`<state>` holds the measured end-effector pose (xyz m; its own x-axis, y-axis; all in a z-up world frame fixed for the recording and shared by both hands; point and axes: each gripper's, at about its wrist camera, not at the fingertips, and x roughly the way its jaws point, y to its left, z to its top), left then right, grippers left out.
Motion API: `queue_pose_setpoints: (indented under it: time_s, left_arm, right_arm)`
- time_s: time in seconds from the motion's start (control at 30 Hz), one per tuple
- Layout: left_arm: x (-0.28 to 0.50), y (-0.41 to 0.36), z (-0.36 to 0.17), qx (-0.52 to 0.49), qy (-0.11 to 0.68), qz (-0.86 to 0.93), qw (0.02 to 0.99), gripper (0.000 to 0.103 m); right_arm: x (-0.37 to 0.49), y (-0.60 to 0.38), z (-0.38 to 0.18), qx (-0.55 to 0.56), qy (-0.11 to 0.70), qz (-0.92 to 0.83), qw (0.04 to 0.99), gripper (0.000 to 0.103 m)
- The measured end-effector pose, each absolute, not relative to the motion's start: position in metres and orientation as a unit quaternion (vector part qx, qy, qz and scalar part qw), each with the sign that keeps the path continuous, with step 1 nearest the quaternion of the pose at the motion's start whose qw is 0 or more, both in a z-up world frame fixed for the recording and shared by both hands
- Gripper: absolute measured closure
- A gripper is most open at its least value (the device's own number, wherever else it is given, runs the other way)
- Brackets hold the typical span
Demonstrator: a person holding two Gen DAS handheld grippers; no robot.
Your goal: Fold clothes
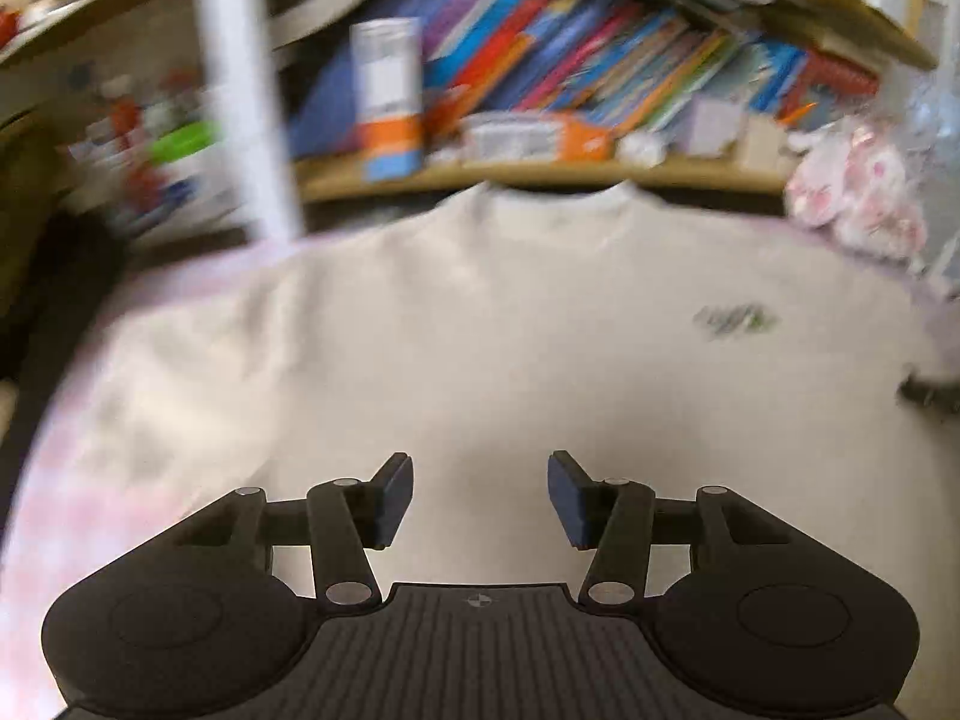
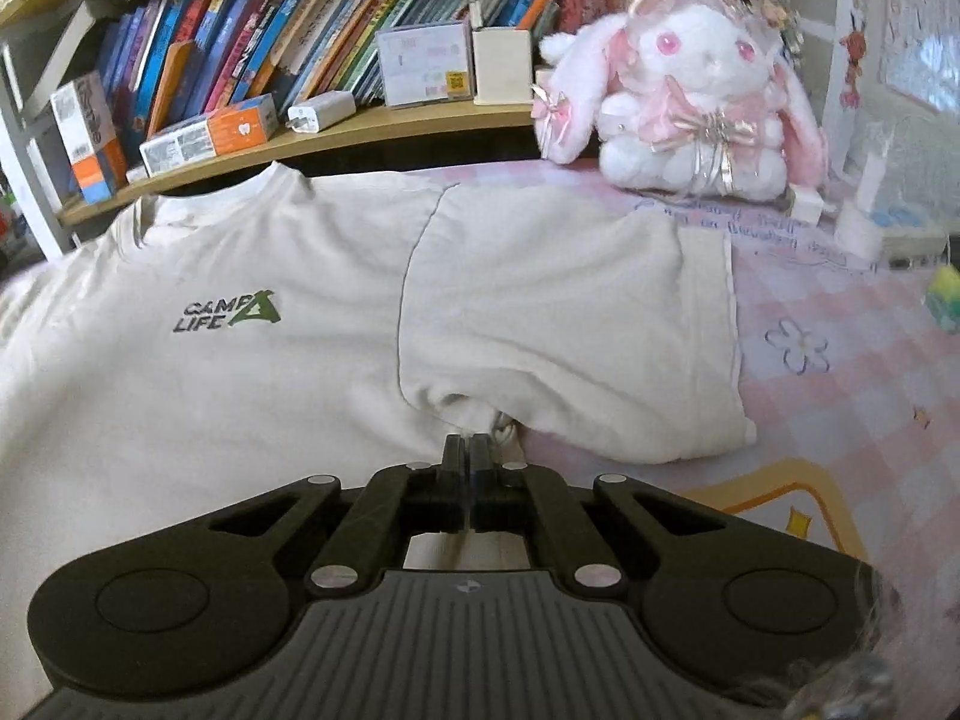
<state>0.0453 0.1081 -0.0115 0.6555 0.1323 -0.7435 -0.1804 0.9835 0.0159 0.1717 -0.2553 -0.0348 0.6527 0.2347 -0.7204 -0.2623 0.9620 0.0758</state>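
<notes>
A pink checked cover (image 2: 840, 360) lies below a shelf of books (image 2: 300, 18). The right gripper (image 2: 467, 456) is pinched together on the cream T-shirt (image 2: 240, 396) at the underarm seam. The shirt is spread flat, sleeve out, green logo (image 2: 225, 313) legible. The left gripper (image 1: 480, 495) hangs parted, empty, over the shirt's body; that view is blurred. Only the right view shows the plush rabbit (image 2: 690, 102) clearly, beside the sleeve.

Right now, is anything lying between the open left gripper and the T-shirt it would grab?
Nothing visible does. The left gripper hangs open over bare cream T-shirt fabric, with nothing between its pads. The plush bunny sits off at the far corner, beside the sleeve, not on the shirt.
</notes>
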Motion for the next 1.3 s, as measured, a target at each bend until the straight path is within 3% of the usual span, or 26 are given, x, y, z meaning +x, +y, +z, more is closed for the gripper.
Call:
queue_pose_setpoints:
  time_s: [0.1, 0.27, 0.4, 0.73, 1.3]
  left_arm:
    - [0.003, 0.127, -0.017, -0.045, 0.411, 0.123, 0.902, 0.052]
    - [-0.046, 0.140, -0.022, -0.044, 0.413, 0.158, 0.896, 0.052]
    - [-0.083, 0.148, -0.026, -0.060, 0.411, 0.177, 0.892, 0.036]
    - [-0.134, 0.154, -0.042, -0.094, 0.418, 0.187, 0.884, 0.034]
    - [-0.149, 0.160, -0.042, -0.109, 0.411, 0.186, 0.886, 0.034]
  right_arm:
    - [0.173, -0.252, -0.034, -0.036, 0.396, 0.142, 0.906, 0.101]
    - [0.146, -0.264, -0.018, -0.010, 0.404, 0.138, 0.904, 0.068]
    - [0.094, -0.268, -0.008, -0.020, 0.407, 0.138, 0.903, 0.065]
    - [-0.009, -0.285, -0.023, 0.003, 0.443, 0.104, 0.891, 0.061]
    - [-0.025, -0.303, -0.027, 0.001, 0.433, 0.050, 0.900, 0.062]
